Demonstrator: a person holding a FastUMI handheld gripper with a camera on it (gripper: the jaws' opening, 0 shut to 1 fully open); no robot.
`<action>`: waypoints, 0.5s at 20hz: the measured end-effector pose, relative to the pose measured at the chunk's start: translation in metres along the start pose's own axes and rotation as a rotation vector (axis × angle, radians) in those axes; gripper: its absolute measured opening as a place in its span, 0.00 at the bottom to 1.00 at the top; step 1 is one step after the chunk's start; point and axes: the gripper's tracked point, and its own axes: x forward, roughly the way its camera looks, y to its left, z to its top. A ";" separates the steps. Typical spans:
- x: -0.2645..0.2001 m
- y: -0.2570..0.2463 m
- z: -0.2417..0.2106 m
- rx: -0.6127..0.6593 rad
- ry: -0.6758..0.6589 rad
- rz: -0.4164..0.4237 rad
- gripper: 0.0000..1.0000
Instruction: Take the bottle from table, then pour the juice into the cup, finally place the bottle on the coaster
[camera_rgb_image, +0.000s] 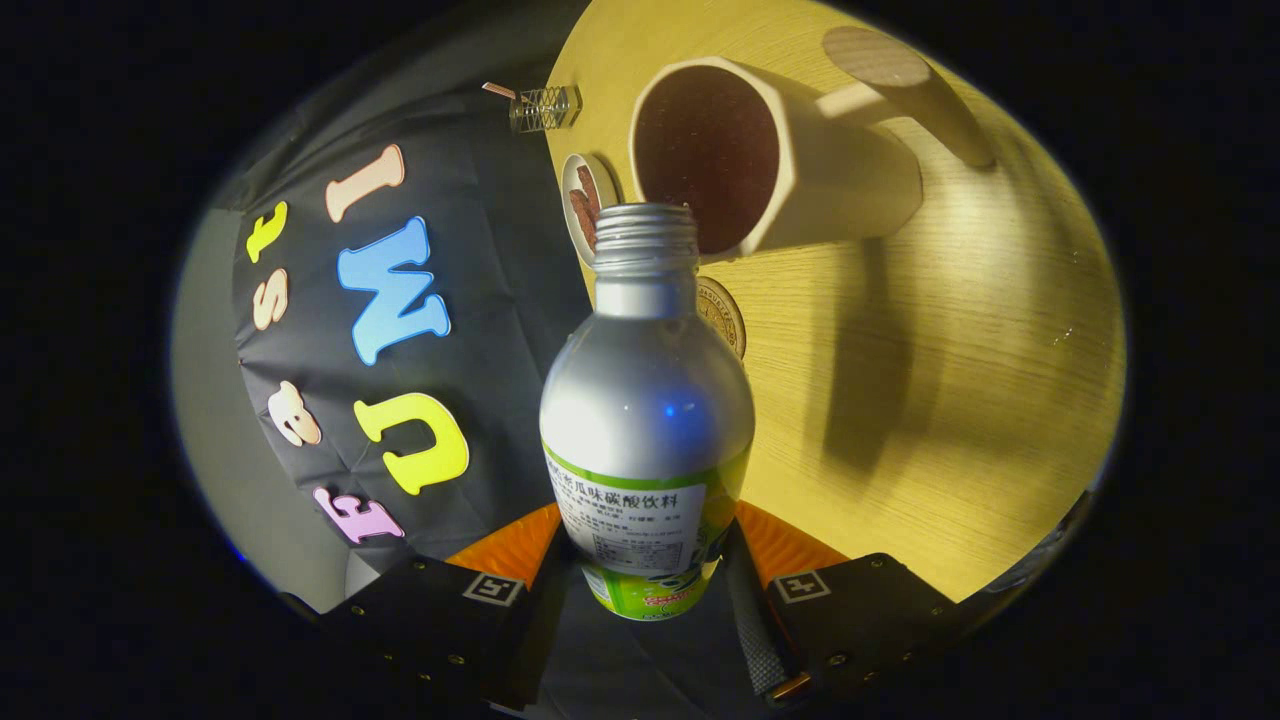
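Light wood-grain table (980, 330), seen tilted, beyond the gripper (645, 585), whose fingers clamp the bottle (645, 400) held off the table. On the table: a pale faceted cup (800, 170) with dark inside, just past the bottle's mouth. Round coaster (728, 315) beside the bottle's neck; small dish (585, 205) near the cup; wire spring-like object (545, 108) at table's far edge.

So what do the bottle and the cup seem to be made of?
Bottle, gripped between the fingers: probably aluminium, going by its matte silver body, threaded neck and soft highlights, with a printed label. Cup: likely ceramic, with thick cream walls and a smooth, dull finish, though plastic is possible.
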 end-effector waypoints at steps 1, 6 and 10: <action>0.000 -0.001 0.001 0.005 0.001 -0.002 0.76; 0.002 0.001 -0.005 0.037 0.018 0.000 0.76; 0.003 0.008 -0.008 0.061 0.034 0.007 0.76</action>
